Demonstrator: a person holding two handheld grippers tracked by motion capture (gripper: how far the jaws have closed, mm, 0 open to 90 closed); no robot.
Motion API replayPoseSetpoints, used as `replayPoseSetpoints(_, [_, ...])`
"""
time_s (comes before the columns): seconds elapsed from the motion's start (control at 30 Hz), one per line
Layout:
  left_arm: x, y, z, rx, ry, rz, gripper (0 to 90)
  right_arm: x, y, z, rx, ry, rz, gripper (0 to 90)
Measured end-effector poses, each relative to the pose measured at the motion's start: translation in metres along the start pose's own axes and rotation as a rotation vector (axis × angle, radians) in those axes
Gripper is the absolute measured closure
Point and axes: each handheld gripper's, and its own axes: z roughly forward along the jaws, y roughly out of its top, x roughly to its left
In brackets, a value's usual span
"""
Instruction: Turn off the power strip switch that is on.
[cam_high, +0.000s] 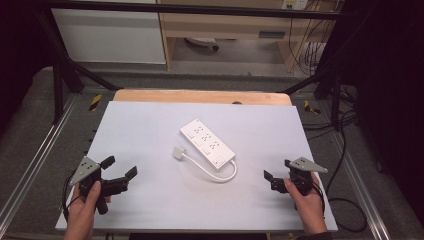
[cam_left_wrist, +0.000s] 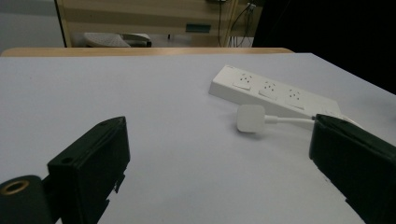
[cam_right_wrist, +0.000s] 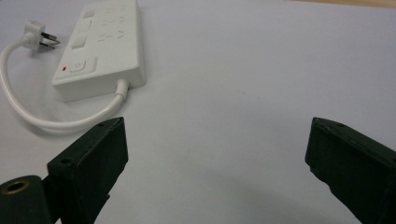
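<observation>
High view: both grippers — left (cam_high: 120, 167), right (cam_high: 277, 169) — hover with jaws released, flanking the white power strip (cam_high: 207, 141) on the surface (cam_high: 150, 200).

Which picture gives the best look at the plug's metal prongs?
The right gripper view: the plug lies side-on, prongs visible. The left gripper view shows its flat white back; the high view shows it small.
</observation>
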Motion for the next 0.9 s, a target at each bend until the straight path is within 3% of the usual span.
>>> replayPoseSetpoints(0.47, [-0.001, 0.0, -0.001, 0.004, -0.005, 0.006, 5.3, 0.003, 0.005, -0.007, -0.074, -0.044, -0.014, 5.1])
replayPoseSetpoints(0.67, [0.0, 0.0, -0.001, 0.002, -0.01, 0.008, 5.3, 0.004, 0.009, -0.009, -0.102, -0.02, 0.007, 6.6])
replayPoseSetpoints(0.9, [-0.001, 0.0, -0.002, 0.0, -0.012, 0.015, 5.2, 0.005, 0.011, -0.012, -0.111, -0.02, -0.003, 6.0])
